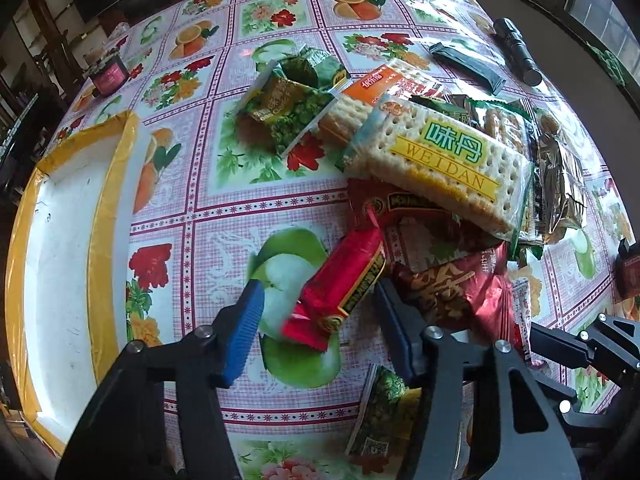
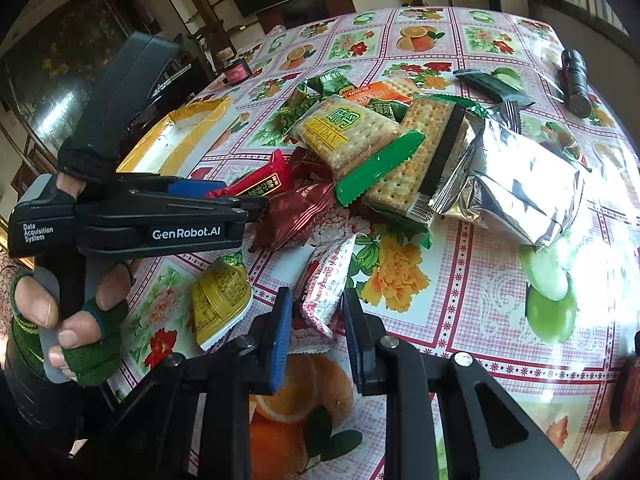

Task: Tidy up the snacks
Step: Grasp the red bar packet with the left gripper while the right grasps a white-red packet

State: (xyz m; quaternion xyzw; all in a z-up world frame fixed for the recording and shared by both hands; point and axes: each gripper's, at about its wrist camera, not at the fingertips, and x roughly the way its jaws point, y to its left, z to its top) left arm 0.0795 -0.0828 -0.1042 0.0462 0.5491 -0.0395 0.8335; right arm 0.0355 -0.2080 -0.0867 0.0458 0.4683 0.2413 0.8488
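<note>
Snack packets lie heaped on a flowered tablecloth [image 1: 224, 216]. A red snack bar [image 1: 344, 276] lies between the blue pads of my left gripper [image 1: 316, 300], which stands open. The right pad is at the bar's edge, and a gap shows beside the left pad. From the right wrist view the left gripper [image 2: 256, 200] reaches over the same red bar [image 2: 260, 184], held by a hand in green fingerless gloves. My right gripper [image 2: 316, 304] is shut on a white-and-red packet [image 2: 326, 280]. A WEIDAN cracker pack [image 1: 440, 160] tops the heap.
A white tray with a yellow rim [image 1: 114, 184] sits left of the heap. A dark red packet [image 1: 448, 292], green pea packets [image 1: 288, 108], a silver bag [image 2: 512, 184] and a yellow jelly cup [image 2: 220, 300] lie around. A black flashlight [image 1: 516, 50] and a jar [image 1: 108, 74] stand at the far edges.
</note>
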